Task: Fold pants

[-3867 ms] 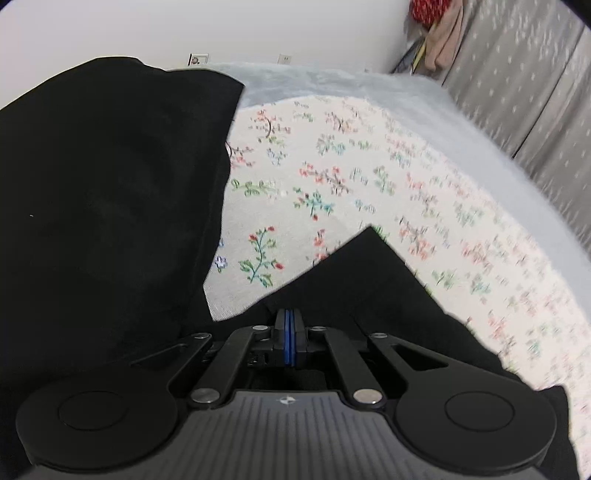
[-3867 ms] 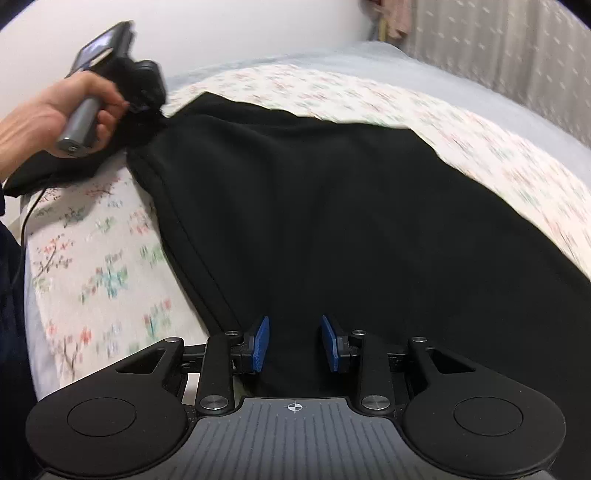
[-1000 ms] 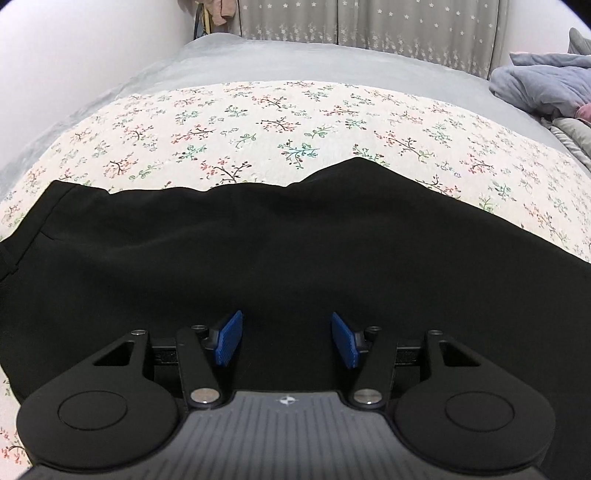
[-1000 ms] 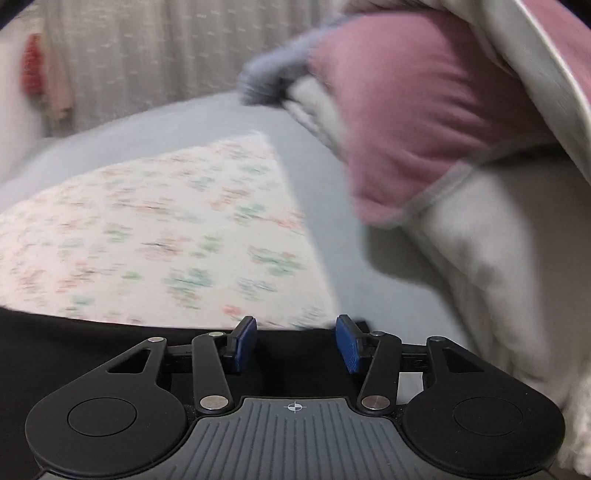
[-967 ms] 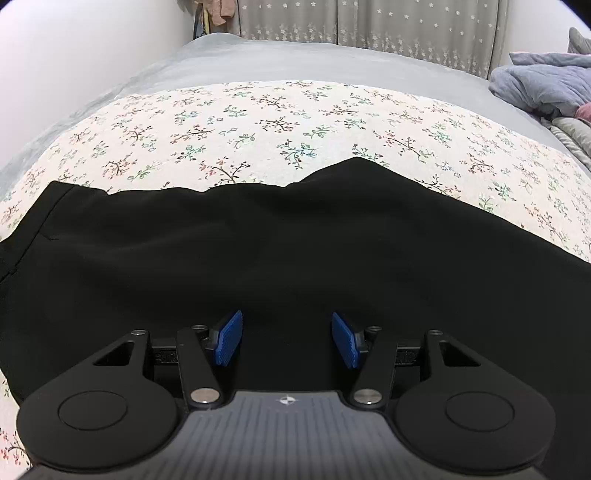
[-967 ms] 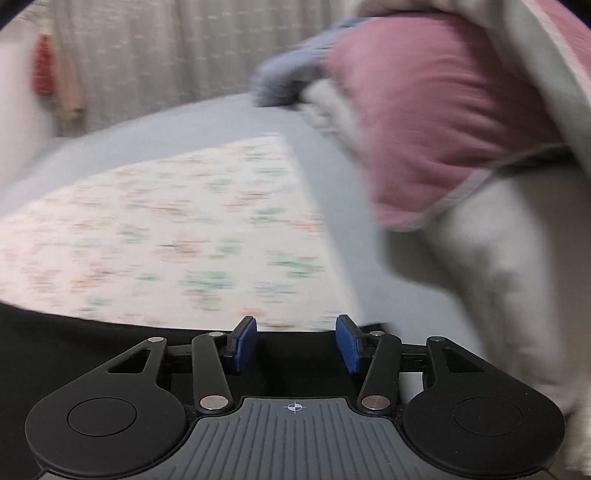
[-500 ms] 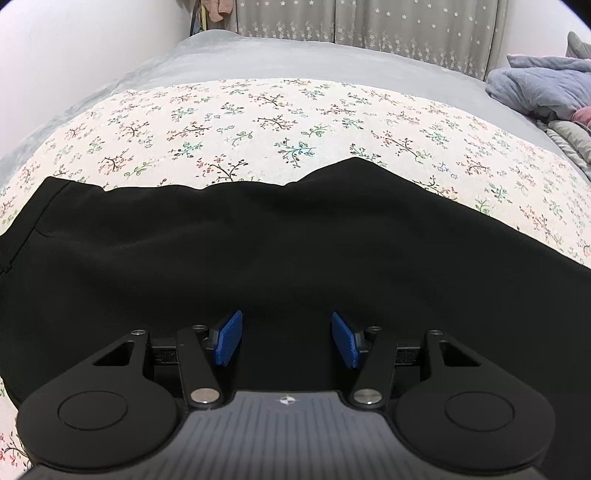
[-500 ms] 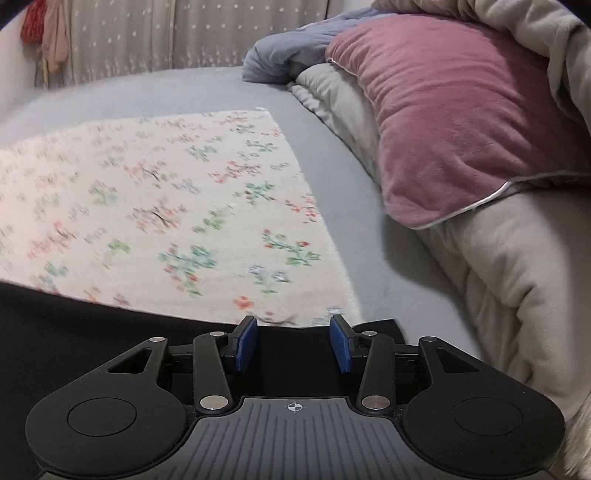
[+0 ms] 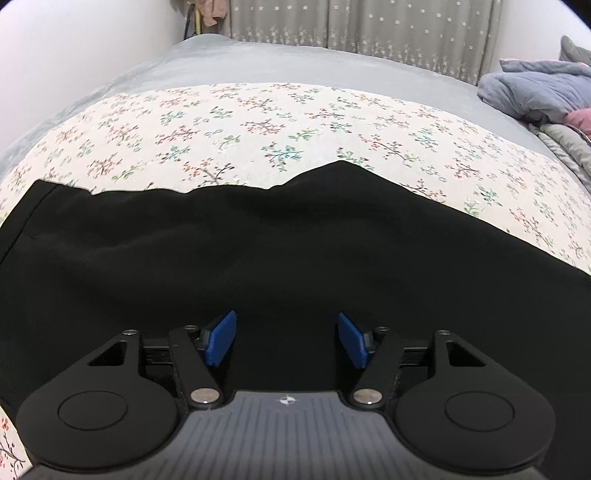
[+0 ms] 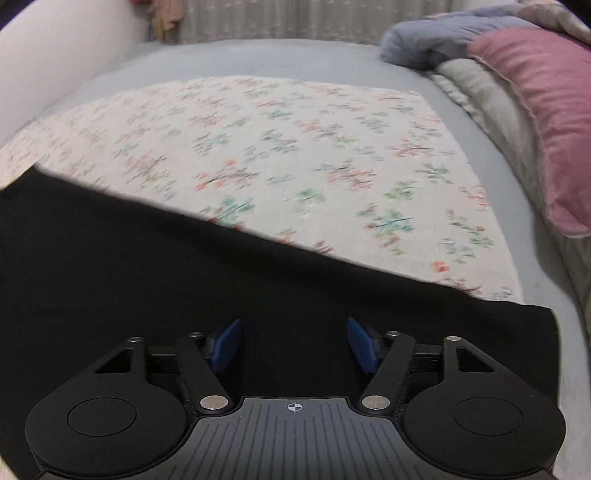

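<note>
The black pants (image 9: 258, 258) lie flat across a floral sheet (image 9: 258, 122) on the bed, running from left to right. My left gripper (image 9: 283, 339) hovers over the wide upper part of the pants, its jaws opening with only flat cloth beneath them. In the right wrist view the pants (image 10: 184, 288) end in a leg hem at the right, near the sheet's edge. My right gripper (image 10: 295, 345) is over that leg end, its jaws also opening, and the blue pads (image 10: 227, 345) press on nothing.
The floral sheet (image 10: 295, 155) lies on a grey bed cover (image 10: 258, 55). A pink pillow (image 10: 546, 110) and piled grey and blue bedding (image 9: 535, 88) sit at the right. Curtains (image 9: 369, 33) hang behind the bed, and a white wall (image 9: 74, 48) is at the left.
The right gripper has swung left along the pant leg, away from the pillow, and its jaws have spread wider. The left gripper has stayed in place and its jaws have widened slightly.
</note>
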{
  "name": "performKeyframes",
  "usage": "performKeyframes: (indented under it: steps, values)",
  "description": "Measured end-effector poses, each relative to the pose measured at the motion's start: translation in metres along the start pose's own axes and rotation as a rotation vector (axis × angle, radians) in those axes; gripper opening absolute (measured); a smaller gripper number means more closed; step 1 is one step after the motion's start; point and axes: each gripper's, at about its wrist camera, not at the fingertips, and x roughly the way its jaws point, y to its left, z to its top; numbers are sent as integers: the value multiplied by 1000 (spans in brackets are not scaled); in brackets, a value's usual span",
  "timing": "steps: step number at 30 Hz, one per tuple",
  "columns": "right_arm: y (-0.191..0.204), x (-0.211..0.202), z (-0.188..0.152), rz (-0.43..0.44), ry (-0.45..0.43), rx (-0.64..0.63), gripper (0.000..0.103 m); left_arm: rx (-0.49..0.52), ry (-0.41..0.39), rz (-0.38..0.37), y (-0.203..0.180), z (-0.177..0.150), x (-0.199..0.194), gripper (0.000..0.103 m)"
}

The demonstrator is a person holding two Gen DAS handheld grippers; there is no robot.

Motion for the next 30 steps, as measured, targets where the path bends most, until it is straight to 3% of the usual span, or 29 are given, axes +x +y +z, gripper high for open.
performKeyframes:
  steps: [3, 6, 11, 14, 18, 20, 22, 26, 28, 30]
  values:
    - [-9, -1, 1, -145, -12, 21, 69, -17, 4, -2, 3, 0, 0, 81]
    - [-8, -3, 6, -140, -29, 50, 69, -24, 6, -11, 3, 1, -3, 81]
    - [21, -25, 7, 21, -94, 19, 71, -74, -2, -36, 9, 5, -7, 81]
    - [51, -30, 9, 111, -102, -37, 71, -101, 34, -31, 15, 5, -1, 81]
    - [99, -26, 2, 297, -70, -198, 72, -139, 35, -50, 27, 4, 3, 81]
    - [107, -6, 2, 220, -6, -219, 71, -184, 47, -76, 34, 7, 0, 81]
    - [103, 2, 9, 187, -21, -177, 72, -269, 61, -115, 48, 11, -3, 81]
    - [99, 9, 24, 16, -65, -99, 72, -467, 38, -134, 88, 18, -8, 81]
    - [116, 3, 30, 14, -108, -124, 72, -559, 40, -157, 108, 21, -8, 81]
    - [140, -3, 42, 92, -164, -149, 72, -613, 45, -162, 123, 25, -5, 81]
